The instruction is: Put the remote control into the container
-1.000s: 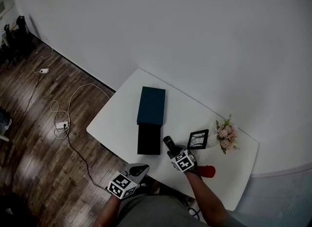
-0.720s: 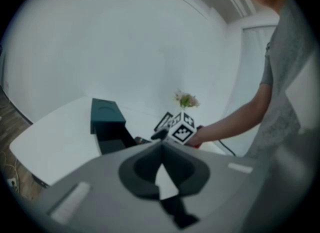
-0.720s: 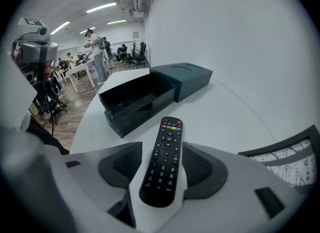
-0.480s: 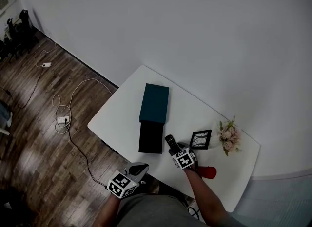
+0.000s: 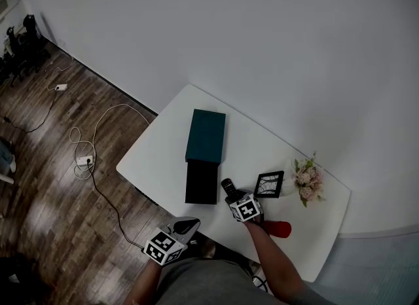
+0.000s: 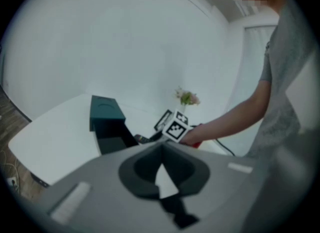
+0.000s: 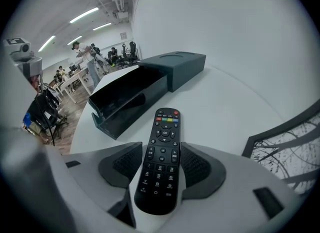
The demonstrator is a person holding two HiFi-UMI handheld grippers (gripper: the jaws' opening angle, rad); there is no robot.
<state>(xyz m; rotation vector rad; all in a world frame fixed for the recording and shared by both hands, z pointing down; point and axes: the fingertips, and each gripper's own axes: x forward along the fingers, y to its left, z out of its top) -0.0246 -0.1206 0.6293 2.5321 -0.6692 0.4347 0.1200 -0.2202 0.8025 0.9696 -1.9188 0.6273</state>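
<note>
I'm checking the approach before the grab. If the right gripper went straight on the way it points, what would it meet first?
Most likely the remote control: it lies flat on the white table, between the jaws of the right gripper, which have just been opening. Beyond it there is only tabletop.

Remote control (image 7: 159, 169) centre key reads "OK"
</note>
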